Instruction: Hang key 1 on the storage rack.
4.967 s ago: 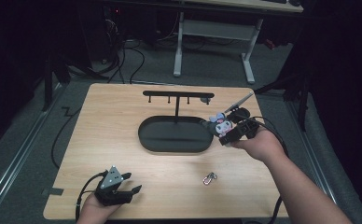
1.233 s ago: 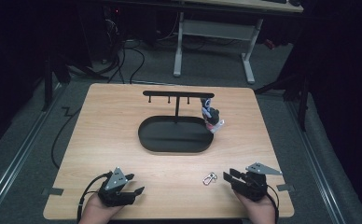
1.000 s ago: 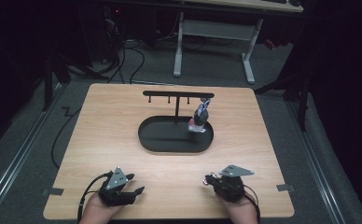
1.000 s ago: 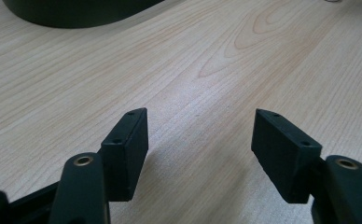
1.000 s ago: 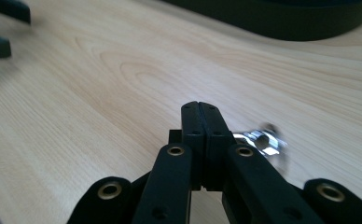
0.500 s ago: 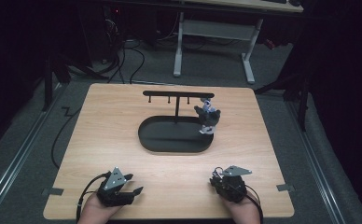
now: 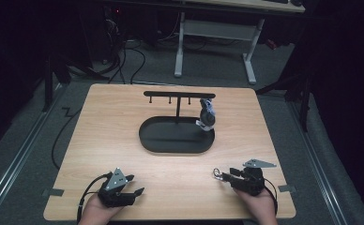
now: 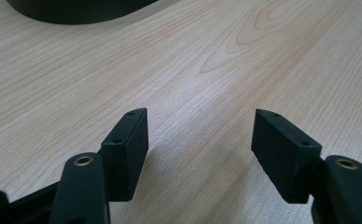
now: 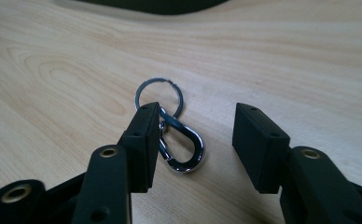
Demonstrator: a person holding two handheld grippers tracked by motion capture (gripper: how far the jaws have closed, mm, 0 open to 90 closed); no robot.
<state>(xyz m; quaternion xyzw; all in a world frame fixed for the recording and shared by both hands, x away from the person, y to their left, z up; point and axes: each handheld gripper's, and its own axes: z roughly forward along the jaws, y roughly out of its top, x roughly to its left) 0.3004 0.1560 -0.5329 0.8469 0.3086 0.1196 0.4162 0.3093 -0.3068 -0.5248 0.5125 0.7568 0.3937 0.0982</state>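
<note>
Near the counter's (image 7: 124,122) front right corner, the right tongs (image 9: 193,135), just opening and half-spread around the flat carabiner keyring (image 9: 181,142) without pinching it, could skid it away if closed off-centre, while the left tongs (image 8: 200,144) sit wide and empty.

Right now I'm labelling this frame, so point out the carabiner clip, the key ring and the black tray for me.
carabiner clip (image 9: 184,148): right gripper view, on its chrome loop.
key ring (image 9: 144,89): right gripper view, on the ring's left arc.
black tray (image 7: 159,142): high view, on its bare floor near the left end.
</note>
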